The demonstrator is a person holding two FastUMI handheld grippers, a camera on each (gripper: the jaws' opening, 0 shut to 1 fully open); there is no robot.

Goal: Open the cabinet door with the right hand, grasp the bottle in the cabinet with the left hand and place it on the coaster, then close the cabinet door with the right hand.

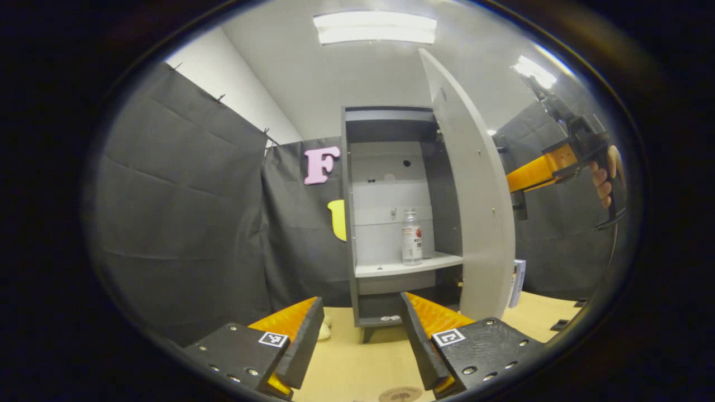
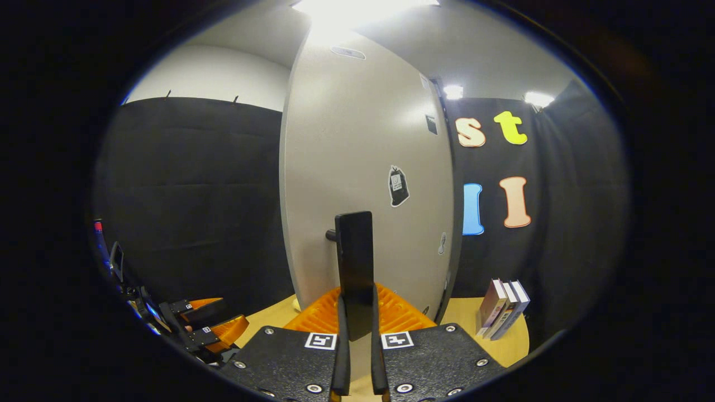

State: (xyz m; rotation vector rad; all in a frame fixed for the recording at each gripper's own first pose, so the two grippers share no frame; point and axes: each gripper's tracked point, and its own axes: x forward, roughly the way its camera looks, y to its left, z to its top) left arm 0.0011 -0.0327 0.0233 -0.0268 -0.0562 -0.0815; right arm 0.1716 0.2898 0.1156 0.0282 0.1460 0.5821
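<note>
The cabinet [image 1: 391, 223] stands at the table's [image 1: 357, 363] far edge with its door [image 1: 475, 212] swung wide open, and the bottle [image 1: 412, 237] sits upright on the middle shelf [image 1: 408, 265], toward its right end. Right gripper [image 2: 356, 312] is pinched on the door's handle [image 2: 353, 268]; left gripper [image 1: 360, 335] is spread apart, well short of the cabinet. Coaster [image 1: 400, 395] lies at the table's near edge.

I see a grey cabinet [image 1: 351, 223] with a paler grey door [image 1: 475, 212] and a black handle [image 2: 354, 268]. My clear bottle [image 1: 411, 237] wears a white label with a red mark, on a white shelf [image 1: 408, 264]. The table [image 1: 363, 363] is light tan wood, the coaster [image 1: 400, 395] brown with dark print.
</note>
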